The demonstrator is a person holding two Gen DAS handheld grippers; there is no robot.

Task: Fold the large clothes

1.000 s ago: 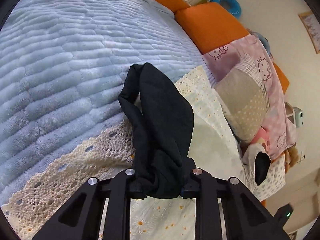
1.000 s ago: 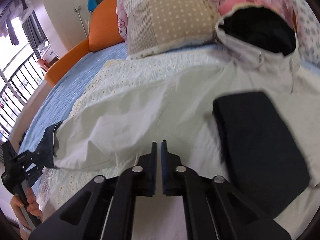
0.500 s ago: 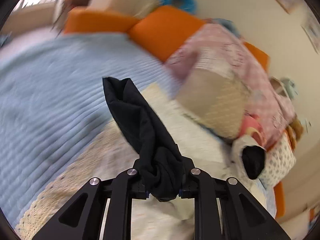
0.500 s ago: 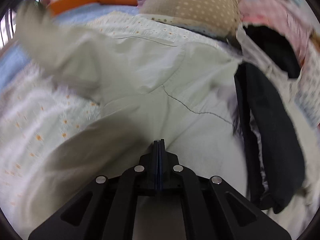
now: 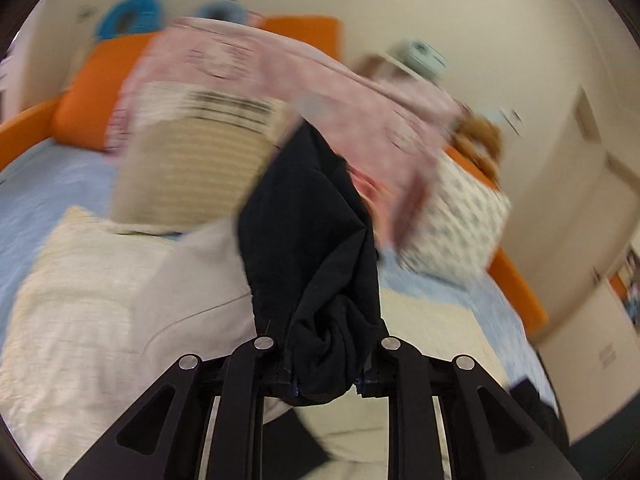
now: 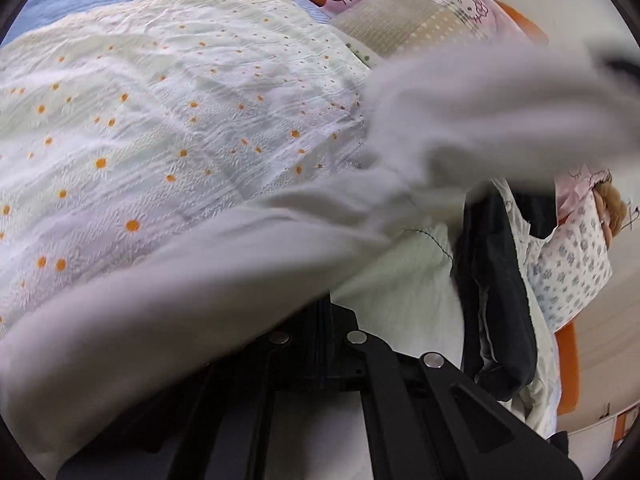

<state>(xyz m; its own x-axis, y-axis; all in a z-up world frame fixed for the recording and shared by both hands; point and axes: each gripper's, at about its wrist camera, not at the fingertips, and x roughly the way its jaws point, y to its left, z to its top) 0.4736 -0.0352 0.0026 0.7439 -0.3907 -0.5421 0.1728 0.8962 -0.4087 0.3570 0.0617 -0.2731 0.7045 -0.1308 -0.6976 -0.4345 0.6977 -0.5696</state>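
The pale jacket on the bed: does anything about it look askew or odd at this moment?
Yes. In the right wrist view, a sleeve of the pale grey-white fabric jacket drapes over the right tongs, hiding the tips. The left tongs clamp the bunched black fabric cuff, lifted off the bed.

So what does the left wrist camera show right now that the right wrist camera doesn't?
Only the left wrist view shows the left gripper shut on the bunched black cuff, lifted toward the cream wall, plus round blue things, blurred, above the orange headboard.

Only the right wrist view shows the right gripper, its fingers closed together, with pale fabric draped over it, and the daisy-print sheet up close.

Both show the pale jacket, the pink patchwork pillow, the flower-print pillow and the blue blanket.
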